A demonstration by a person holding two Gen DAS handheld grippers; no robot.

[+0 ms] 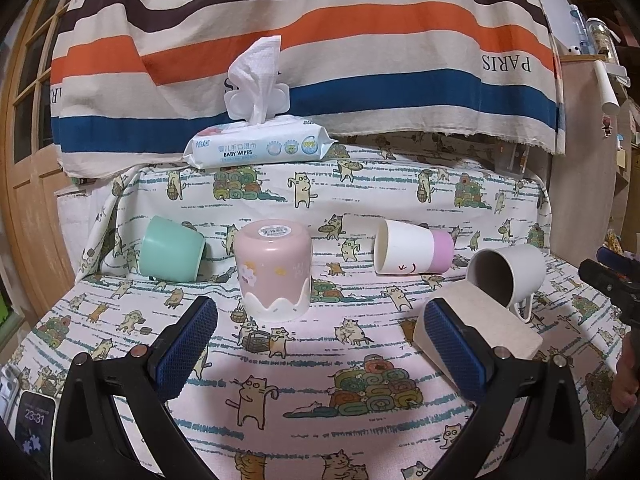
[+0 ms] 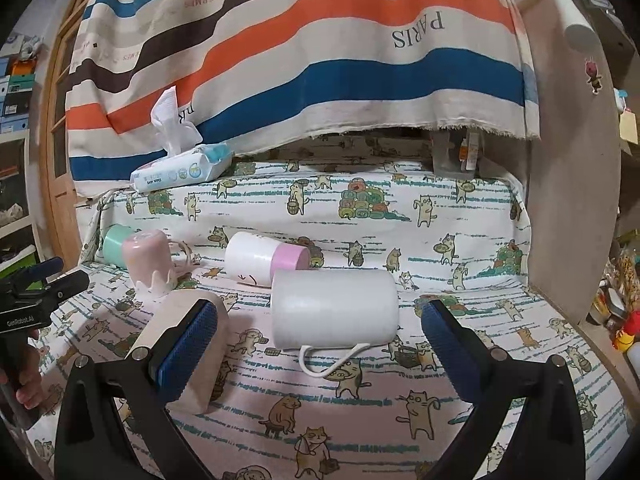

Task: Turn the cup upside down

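we see pink cup (image 1: 273, 270) already inverted at 12 o'clock of left gripper (image 1: 320, 344), tongs spread, empty. right gripper (image 2: 320, 340), spread, straddles sideways white mug (image 2: 334, 310), likely next flip.

Both grippers are hovering with jaws spread wide, holding nothing: left gripper (image 1: 320, 336) facing the pink cup (image 1: 273, 270), right gripper (image 2: 320, 336) to its right.

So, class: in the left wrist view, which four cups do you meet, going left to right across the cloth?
Green cup on its side → pink cup upside down → white-and-lilac cup on its side → white mug on its side.
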